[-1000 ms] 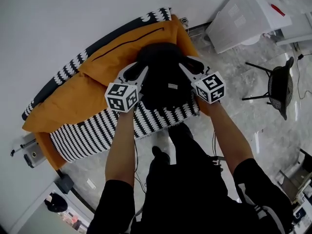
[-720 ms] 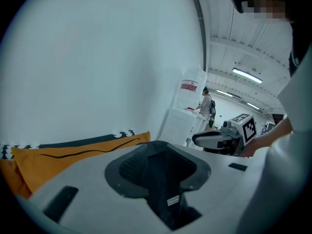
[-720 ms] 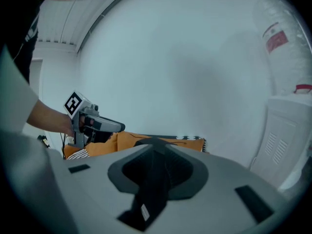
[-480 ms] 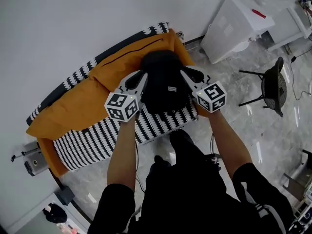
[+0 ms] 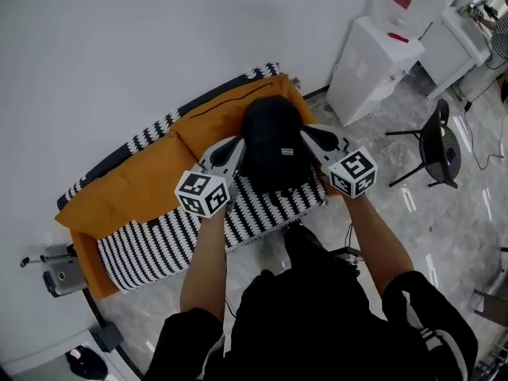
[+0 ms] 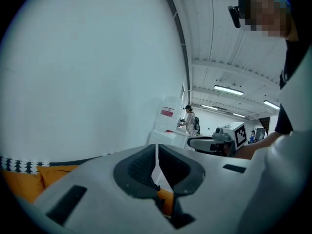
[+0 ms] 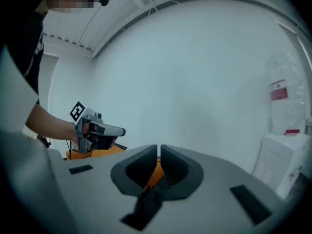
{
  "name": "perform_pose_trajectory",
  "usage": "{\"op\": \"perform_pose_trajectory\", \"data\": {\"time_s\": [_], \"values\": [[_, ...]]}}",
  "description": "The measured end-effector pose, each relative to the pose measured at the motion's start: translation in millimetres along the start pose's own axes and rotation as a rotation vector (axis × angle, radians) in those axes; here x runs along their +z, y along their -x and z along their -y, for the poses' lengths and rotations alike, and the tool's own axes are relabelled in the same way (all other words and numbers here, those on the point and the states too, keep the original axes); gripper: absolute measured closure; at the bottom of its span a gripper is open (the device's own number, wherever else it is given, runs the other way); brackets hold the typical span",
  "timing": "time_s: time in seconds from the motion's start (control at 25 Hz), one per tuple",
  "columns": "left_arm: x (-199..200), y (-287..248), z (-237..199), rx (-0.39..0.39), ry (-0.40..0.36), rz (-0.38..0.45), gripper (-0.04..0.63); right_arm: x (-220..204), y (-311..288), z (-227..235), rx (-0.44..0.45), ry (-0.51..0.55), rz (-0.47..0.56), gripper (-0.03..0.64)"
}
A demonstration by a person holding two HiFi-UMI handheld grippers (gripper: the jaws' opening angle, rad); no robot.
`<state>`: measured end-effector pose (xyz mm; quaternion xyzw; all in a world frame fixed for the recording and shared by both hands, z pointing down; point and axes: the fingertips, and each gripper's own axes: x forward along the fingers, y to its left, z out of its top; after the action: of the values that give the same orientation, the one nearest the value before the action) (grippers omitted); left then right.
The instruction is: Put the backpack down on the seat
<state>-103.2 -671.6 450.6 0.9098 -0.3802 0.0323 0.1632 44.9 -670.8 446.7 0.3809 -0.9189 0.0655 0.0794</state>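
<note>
A black backpack [image 5: 274, 141] stands on the black-and-white striped seat [image 5: 159, 232] and leans against the orange back cushion [image 5: 135, 185]. My left gripper [image 5: 235, 144] sits close against the backpack's left side. In the left gripper view its jaws [image 6: 156, 152] are closing down to a hairline slit, with nothing between them. My right gripper [image 5: 312, 135] flanks the backpack's right side. Its jaws [image 7: 159, 152] are shut and empty, and orange fabric shows behind them. Each gripper appears in the other's view: the right gripper [image 6: 214, 143] and the left gripper [image 7: 97, 130].
A white wall runs behind the sofa. A white water dispenser [image 5: 373, 54] stands at the back right, with a black chair [image 5: 440, 145] on the marble floor beside it. Small devices [image 5: 59, 272] lie on the floor to the left. A person [image 6: 190, 121] stands far off.
The left gripper's jaws have drawn together beside the backpack. The backpack has stayed on the seat. Both grippers have stayed at its sides while the head view has shifted slightly.
</note>
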Motion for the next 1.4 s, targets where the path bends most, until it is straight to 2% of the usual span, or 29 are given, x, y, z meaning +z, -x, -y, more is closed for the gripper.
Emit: {"op": "perform_pose_trajectory", "data": {"time_s": [0.16, 0.4, 0.64, 0.84, 1.08, 1.4], "values": [[23.9, 44.2, 27.2, -0.025, -0.034, 0.052, 0.558, 30.7, 28.9, -37.4, 0.001, 0.036, 0.048, 0.577], [34.0, 116.9, 78.8, -0.077, -0.07, 0.11, 0.56, 59.8, 82.7, -103.7, 0.011, 0.084, 0.1, 0.577], [35.9, 185.6, 135.2, -0.131, -0.111, 0.158, 0.561, 68.4, 141.8, -165.8, 0.0, 0.085, 0.149, 0.577], [21.8, 237.3, 174.7, -0.149, -0.111, 0.178, 0.561, 60.9, 186.5, -220.8, 0.012, 0.071, 0.145, 0.577], [-3.2, 269.6, 222.2, -0.174, -0.089, 0.168, 0.563, 51.2, 232.8, -267.8, 0.066, 0.032, 0.128, 0.578], [-17.2, 280.3, 287.3, -0.176, -0.13, 0.159, 0.563, 42.4, 285.5, -295.1, 0.142, 0.026, 0.154, 0.58]]}}
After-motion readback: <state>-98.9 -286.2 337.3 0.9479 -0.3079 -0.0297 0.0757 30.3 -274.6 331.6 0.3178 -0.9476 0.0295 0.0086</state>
